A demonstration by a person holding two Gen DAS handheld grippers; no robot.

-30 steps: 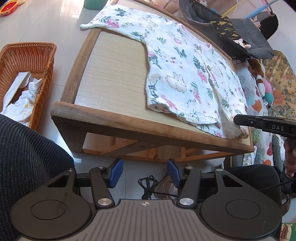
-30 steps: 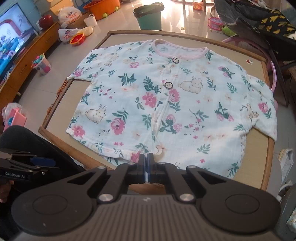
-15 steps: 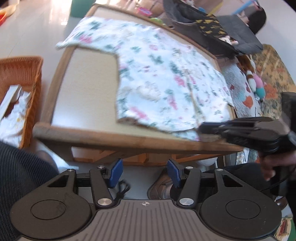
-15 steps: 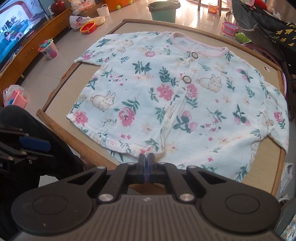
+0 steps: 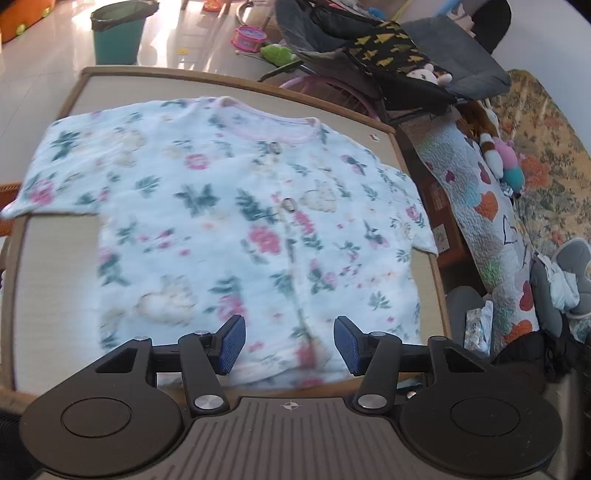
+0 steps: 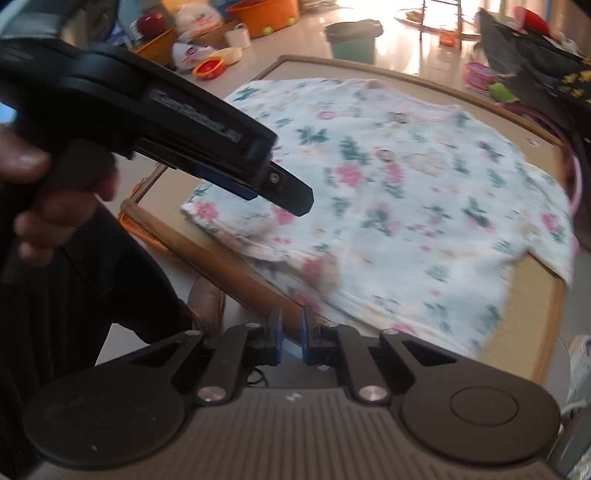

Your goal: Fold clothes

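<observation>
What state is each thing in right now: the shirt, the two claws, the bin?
Floral shirt: spread flat on the table, unfolded, front buttoned, near hem rumpled.
Left claw: open, above the shirt's hem, holding nothing.
Right claw: just been opening, narrow gap, nothing between the pads.
Green bin: upright on the floor, dark liner.

Left tongs (image 5: 289,344) agape, right tongs (image 6: 291,335) (just parting) empty.

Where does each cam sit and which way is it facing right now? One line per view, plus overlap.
Left wrist: on the left gripper, above the near table edge, looking down across the floral shirt; own jaws open, empty.
Right wrist: on the right gripper, off the table's near edge, facing the shirt; jaws just opened slightly, empty; a hand holds the left gripper at left.
Shared: shirt, table, green bin.
</observation>
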